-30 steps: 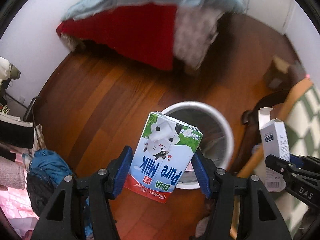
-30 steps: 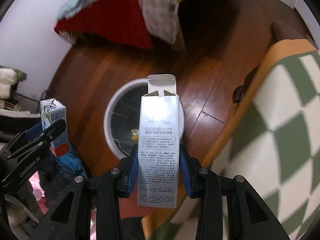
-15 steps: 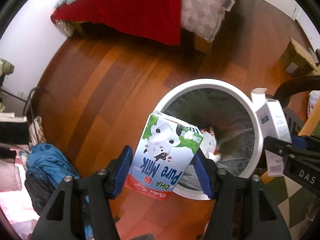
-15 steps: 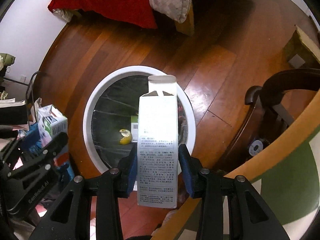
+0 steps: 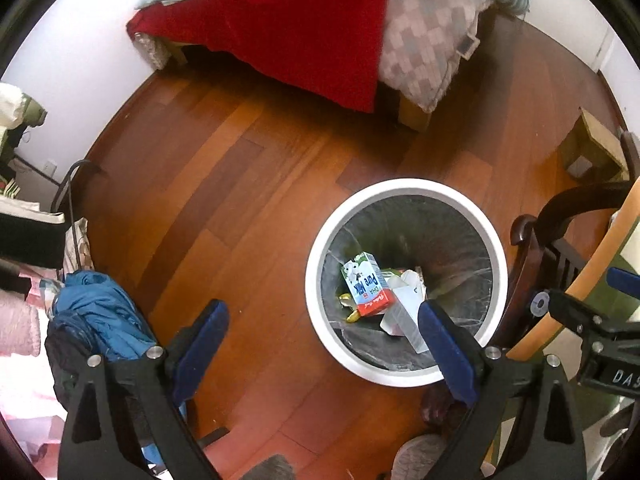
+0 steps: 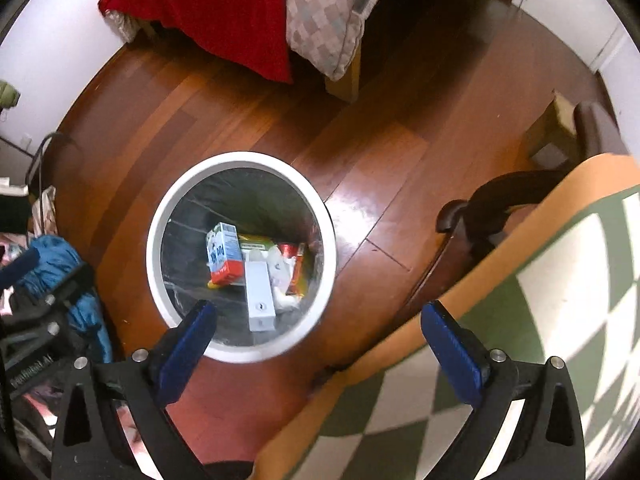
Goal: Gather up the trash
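Note:
A white round trash bin (image 5: 496, 248) (image 6: 160, 216) with a dark liner stands on the wooden floor. Inside it lie the blue-and-white milk carton (image 5: 366, 282) (image 6: 223, 252) and the tall white box (image 5: 404, 320) (image 6: 260, 296), among other scraps. My left gripper (image 5: 322, 344) hangs open above the bin's near left rim, nothing between its blue pads. My right gripper (image 6: 318, 344) is open too, over the bin's near right side. The left gripper's body (image 6: 44, 320) shows at the left edge of the right wrist view; the right gripper's body (image 5: 592, 328) shows at the right edge of the left wrist view.
A bed with a red cover (image 5: 296, 36) and a checked pillow (image 5: 424, 48) stands at the back. A dark wooden chair (image 6: 504, 200) and a table with a green checked cloth (image 6: 520, 320) are on the right. Blue clothing (image 5: 96, 312) lies heaped at the left. A cardboard box (image 5: 588, 148) sits far right.
Both grippers have opened. The milk carton and the white box have dropped from them into the bin. Both cameras sit higher above the bin than before.

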A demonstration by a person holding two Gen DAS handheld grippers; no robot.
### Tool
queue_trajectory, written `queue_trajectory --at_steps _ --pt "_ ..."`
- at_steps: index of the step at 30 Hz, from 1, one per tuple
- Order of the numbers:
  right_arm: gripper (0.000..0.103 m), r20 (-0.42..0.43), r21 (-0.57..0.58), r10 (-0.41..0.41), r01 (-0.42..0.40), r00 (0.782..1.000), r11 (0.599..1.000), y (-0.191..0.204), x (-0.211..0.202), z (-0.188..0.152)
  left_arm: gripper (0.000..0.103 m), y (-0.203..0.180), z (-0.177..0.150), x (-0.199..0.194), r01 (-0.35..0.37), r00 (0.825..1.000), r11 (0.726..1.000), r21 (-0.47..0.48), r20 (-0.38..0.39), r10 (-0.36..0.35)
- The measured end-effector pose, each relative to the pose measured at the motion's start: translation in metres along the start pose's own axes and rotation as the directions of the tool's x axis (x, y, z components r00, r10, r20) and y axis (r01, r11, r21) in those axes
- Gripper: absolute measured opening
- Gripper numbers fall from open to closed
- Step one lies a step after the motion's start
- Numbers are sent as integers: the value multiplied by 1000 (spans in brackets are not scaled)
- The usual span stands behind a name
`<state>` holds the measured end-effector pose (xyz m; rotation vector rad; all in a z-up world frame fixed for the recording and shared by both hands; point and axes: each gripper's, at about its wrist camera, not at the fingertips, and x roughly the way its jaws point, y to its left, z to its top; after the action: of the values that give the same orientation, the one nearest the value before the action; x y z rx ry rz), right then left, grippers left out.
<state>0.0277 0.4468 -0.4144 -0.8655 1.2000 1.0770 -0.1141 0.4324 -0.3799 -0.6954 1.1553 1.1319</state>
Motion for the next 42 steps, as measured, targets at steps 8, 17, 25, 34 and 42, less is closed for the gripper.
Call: queue_trajectory --at_steps 8,17,25,34,42 --pt "103 47 4 12 -12 999 1000 2 -49 -25 97 13 -18 -51 7 999 1000 -12 48 -7" --pt "103 146 15 97 -100 985 995 7 -136 -63 97 32 -42 -138 57 989 997 -47 139 -50" --pt "103 223 -25 197 -197 955 980 15 -229 -108 97 50 -69 -226 114 969 992 -54 228 -99" --pt "103 270 -80 314 -304 910 949 14 -334 -152 97 63 -97 -313 234 931 972 -30 296 -215" --pt "103 277 -137 397 -373 875 918 15 -391 -180 97 71 -119 -354 336 898 942 -12 304 -317"
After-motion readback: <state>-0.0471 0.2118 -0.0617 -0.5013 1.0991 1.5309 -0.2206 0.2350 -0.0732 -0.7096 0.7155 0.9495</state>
